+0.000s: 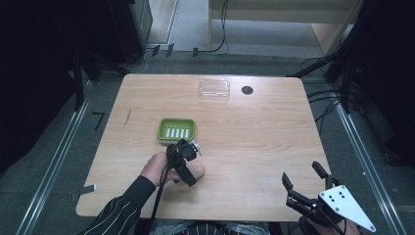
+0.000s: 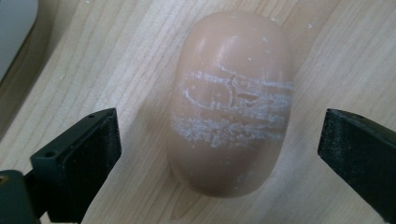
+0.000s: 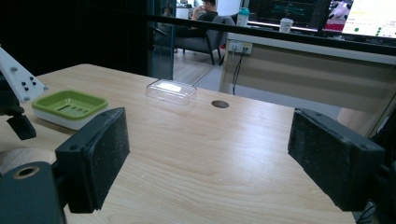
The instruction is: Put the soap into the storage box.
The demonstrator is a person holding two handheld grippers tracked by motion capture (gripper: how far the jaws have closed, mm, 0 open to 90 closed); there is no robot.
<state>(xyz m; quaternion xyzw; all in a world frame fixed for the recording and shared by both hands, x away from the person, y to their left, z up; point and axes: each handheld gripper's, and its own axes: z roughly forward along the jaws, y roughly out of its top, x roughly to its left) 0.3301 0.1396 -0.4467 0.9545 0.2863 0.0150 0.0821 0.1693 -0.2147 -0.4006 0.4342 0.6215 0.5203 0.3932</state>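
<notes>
A peach-coloured soap bar [image 2: 231, 102] with white scuff marks lies flat on the wooden table [image 1: 254, 132]. My left gripper [image 2: 219, 130] points down at it, one black jaw on each side with a gap between each pad and the bar. Seen from the high view, the left gripper [image 1: 182, 159] sits in a hand with a striped sleeve, just above the soap bar [image 1: 198, 170]. At the table's near right edge my right gripper [image 1: 302, 176] stands open with nothing in it. In its own view the right gripper [image 3: 208, 154] faces across bare wood.
A green soap dish [image 1: 161, 129] with a slotted floor stands just beyond the left gripper; in the right gripper view the dish [image 3: 51, 108] is at the left. A clear plastic lid [image 1: 214, 90] and a black cable hole [image 1: 247, 90] lie near the far edge.
</notes>
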